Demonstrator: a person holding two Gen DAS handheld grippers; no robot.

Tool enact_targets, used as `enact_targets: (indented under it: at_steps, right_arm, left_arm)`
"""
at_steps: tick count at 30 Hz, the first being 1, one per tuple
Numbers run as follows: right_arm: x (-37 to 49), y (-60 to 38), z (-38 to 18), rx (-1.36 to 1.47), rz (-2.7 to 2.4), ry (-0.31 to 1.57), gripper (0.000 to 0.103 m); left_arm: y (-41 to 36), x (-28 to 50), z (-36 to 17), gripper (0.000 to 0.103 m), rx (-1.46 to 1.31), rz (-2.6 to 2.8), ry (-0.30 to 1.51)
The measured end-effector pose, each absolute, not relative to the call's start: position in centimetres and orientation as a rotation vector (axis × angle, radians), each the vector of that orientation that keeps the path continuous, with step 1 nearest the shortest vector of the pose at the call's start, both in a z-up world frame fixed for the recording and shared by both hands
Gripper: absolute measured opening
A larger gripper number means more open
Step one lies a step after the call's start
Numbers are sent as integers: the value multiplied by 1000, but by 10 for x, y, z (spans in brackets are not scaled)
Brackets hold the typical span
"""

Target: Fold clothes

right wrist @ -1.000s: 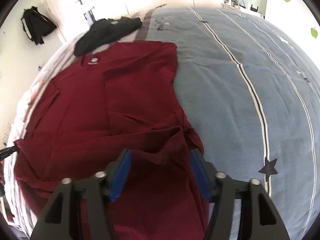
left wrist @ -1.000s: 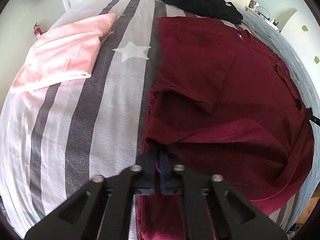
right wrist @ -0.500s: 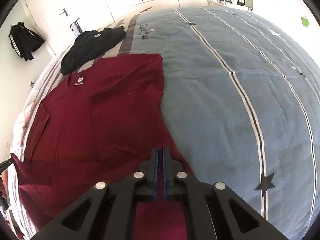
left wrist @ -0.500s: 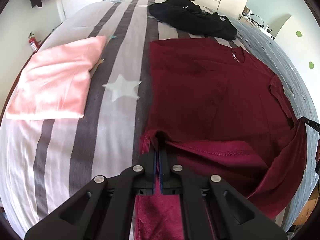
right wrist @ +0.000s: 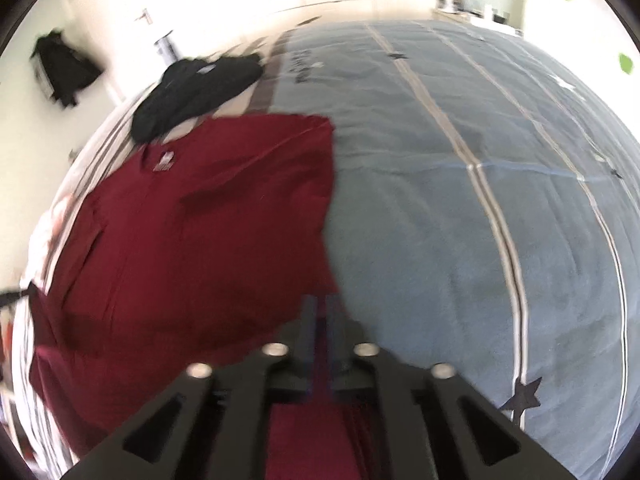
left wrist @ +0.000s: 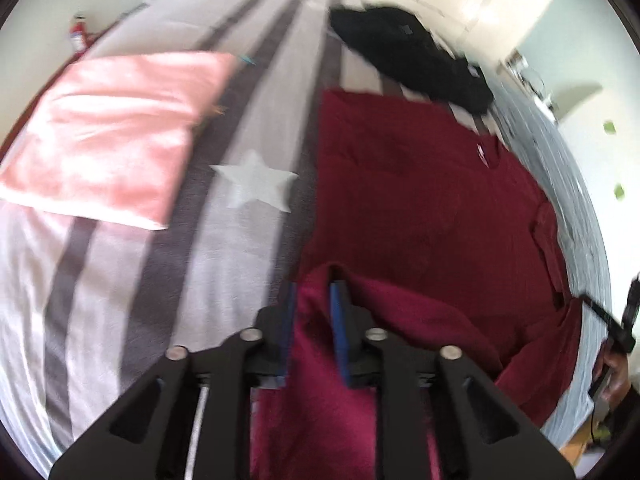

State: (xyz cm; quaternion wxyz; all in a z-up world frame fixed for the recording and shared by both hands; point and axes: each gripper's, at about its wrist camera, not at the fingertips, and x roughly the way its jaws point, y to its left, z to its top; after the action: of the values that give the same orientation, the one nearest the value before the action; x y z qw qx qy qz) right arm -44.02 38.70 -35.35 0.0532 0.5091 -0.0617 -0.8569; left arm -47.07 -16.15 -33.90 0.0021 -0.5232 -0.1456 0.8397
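Shirt: the maroon T-shirt point(left wrist: 432, 200) lies flat on the bed point(left wrist: 248, 240), filling the centre right of the left wrist frame.
Long axis: runs from lower frame to upper right, collar label toward the black garment point(left wrist: 408, 56).
Near hem: lifted and bunched.
Left tool point(left wrist: 312, 300): pitched steeply down, jaws opening, a hem fold between the blue pads.
Right tool point(right wrist: 320, 312): angled steeply down at the shirt's right edge, jaws opening; blurred, fabric between them unclear.
Neighbour: folded pink garment point(left wrist: 116, 128), upper left.

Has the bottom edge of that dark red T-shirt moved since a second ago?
Yes. In the left wrist view, the dark red T-shirt's hem, lying between the left claw's opening jaws, has come closer to the white star printed on the striped bedcover.
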Motion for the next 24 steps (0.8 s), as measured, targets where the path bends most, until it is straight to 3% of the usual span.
enact_targets:
  at_steps: [3, 9, 16, 18, 19, 20, 24]
  right_arm:
    - [-433, 386, -362, 1580, -2562, -184, 30]
    - [-423, 388, -371, 1597, -2530, -186, 32]
    - [-417, 379, -374, 1597, -2517, -20, 32]
    - [-419, 379, -375, 1600, -2510, -16, 32]
    - [-420, 380, -375, 1603, -2509, -12, 31]
    - [-420, 380, -375, 1602, -2508, -11, 30]
    - [-423, 382, -377, 1611, -2512, -49, 16]
  left_arm:
    - [-175, -459, -342, 27, -1653, 2668, -507]
    - [-149, -452, -359, 28, -1687, 2584, -228]
    - [-125, -457, -379, 28, -1736, 2519, -105]
    - [-124, -455, -378, 20, -1707, 2524, -92]
    - [-125, -453, -374, 5, -1693, 2531, -92]
    - [-125, -452, -371, 1, -1682, 2538, -93]
    - [-134, -443, -357, 1, -1656, 2571, -130]
